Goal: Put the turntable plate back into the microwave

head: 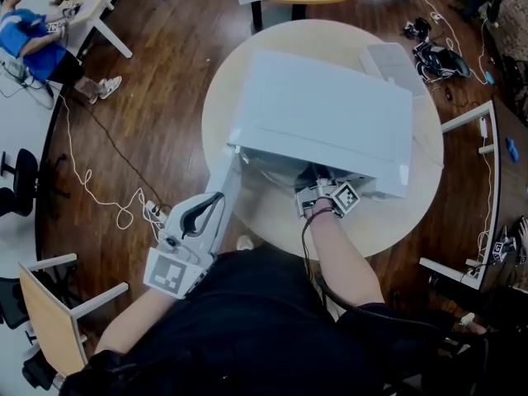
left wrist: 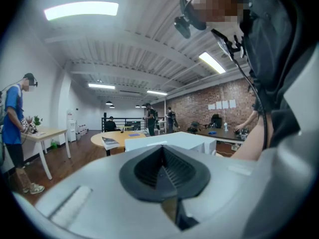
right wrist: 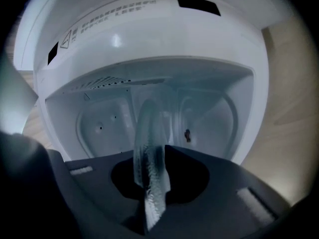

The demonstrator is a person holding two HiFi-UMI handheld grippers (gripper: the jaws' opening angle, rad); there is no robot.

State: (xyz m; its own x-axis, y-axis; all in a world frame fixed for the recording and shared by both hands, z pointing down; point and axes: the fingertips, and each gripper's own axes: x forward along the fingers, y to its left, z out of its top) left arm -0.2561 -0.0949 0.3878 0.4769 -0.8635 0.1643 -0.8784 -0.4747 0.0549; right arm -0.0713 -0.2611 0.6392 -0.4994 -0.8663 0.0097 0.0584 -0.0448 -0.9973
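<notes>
The right claw (right wrist: 152, 183) pinches the turntable plate (right wrist: 146, 143) by its rim, on edge at the microwave's (head: 330, 114) mouth, not yet seated. The left claw (left wrist: 165, 176), pressed together and empty, waits beside the microwave's open door (head: 221, 196), likely keeping it aside.

- Microwave (head: 330, 114) sits on the worktop (head: 264, 217), with its door (head: 231, 176) open to the left.
- Plate (right wrist: 148, 153) is held in the right tool (right wrist: 149, 183), at the microwave's mouth.
- Left tool (head: 213, 203) is beside the door.
</notes>
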